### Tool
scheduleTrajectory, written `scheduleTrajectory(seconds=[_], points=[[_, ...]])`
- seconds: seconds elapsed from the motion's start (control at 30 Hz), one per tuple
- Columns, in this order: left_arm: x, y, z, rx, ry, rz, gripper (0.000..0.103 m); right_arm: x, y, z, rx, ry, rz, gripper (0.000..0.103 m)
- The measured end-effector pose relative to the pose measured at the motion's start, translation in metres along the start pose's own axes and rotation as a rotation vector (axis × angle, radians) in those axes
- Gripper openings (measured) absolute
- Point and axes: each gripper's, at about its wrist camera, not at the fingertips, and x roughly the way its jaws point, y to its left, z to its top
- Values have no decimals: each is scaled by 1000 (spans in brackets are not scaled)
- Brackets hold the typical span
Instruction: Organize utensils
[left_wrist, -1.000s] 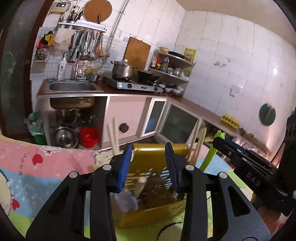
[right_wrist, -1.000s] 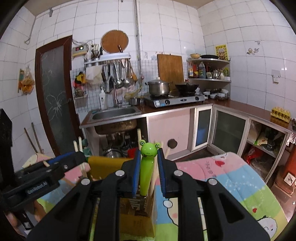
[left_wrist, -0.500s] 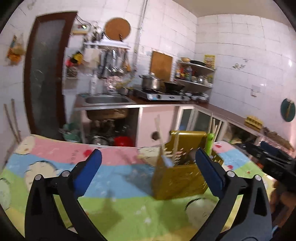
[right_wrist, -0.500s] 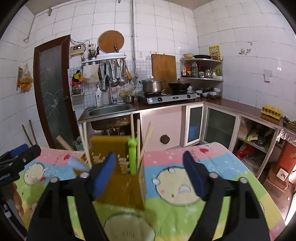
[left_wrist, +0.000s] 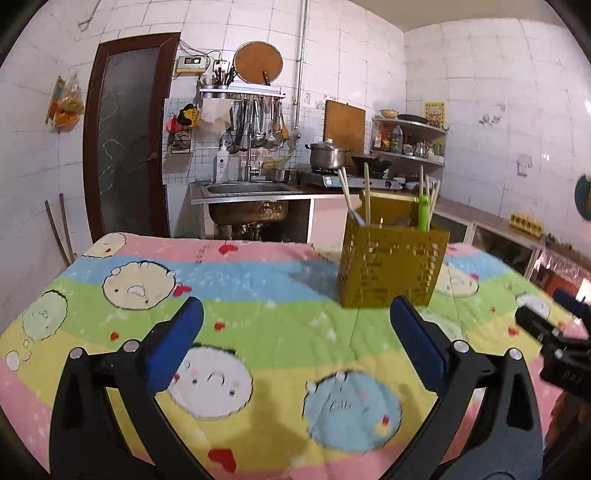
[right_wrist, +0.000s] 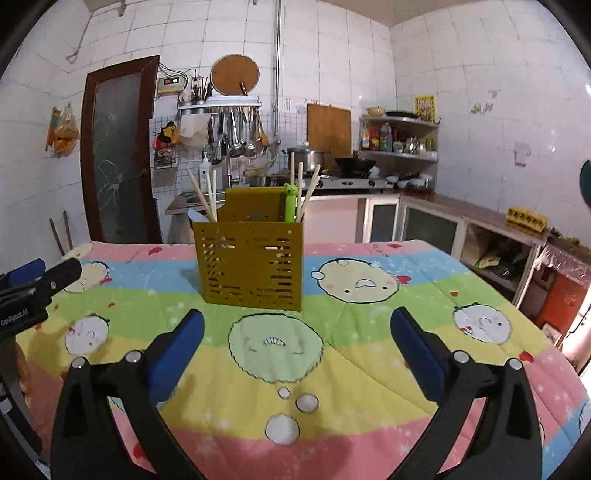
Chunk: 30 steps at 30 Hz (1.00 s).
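Observation:
A yellow slotted utensil holder (left_wrist: 391, 266) stands on the cartoon-print tablecloth (left_wrist: 221, 332); it also shows in the right wrist view (right_wrist: 253, 264). Wooden chopsticks (left_wrist: 365, 194) and a green frog-topped utensil (left_wrist: 423, 214) stand upright in it; the frog utensil (right_wrist: 290, 203) and chopsticks (right_wrist: 207, 197) show in the right wrist view too. My left gripper (left_wrist: 295, 343) is open and empty, well back from the holder. My right gripper (right_wrist: 295, 345) is open and empty, also back from it.
The table (right_wrist: 424, 295) ends at the right, near low cabinets (right_wrist: 424, 229). Behind the table stand a sink (left_wrist: 247, 188), a stove with a pot (left_wrist: 327, 157) and a dark door (left_wrist: 125, 140). The other gripper shows at the right edge (left_wrist: 554, 332) and at the left edge (right_wrist: 33, 284).
Both grippers opened and drew back from the holder. The right gripper let go of the green frog utensil, which now stands in the holder. The holder looks farther away in both views.

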Motion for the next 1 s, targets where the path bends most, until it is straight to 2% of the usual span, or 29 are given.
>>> scheduleTrajectory(seconds=[0.17, 0.3, 0.47, 0.63, 1.0], points=[[-4, -10, -21, 52, -41, 17, 98, -4, -1, -16, -2, -6, -3, 99], [-4, -15, -26, 69, -42, 2, 98, -6, -2, -22, 1, -12, 7, 99], [-15, -19, -31, 95, -85, -7, 98, -10, 1, -25, -9, -28, -7, 99], [-16, -23, -34, 118, -76, -33, 98, -15, 5, -25, -21, -52, -25, 99], [-19, -18, -34, 97, -79, -24, 98, -18, 3, -26, -14, -65, -27, 99]])
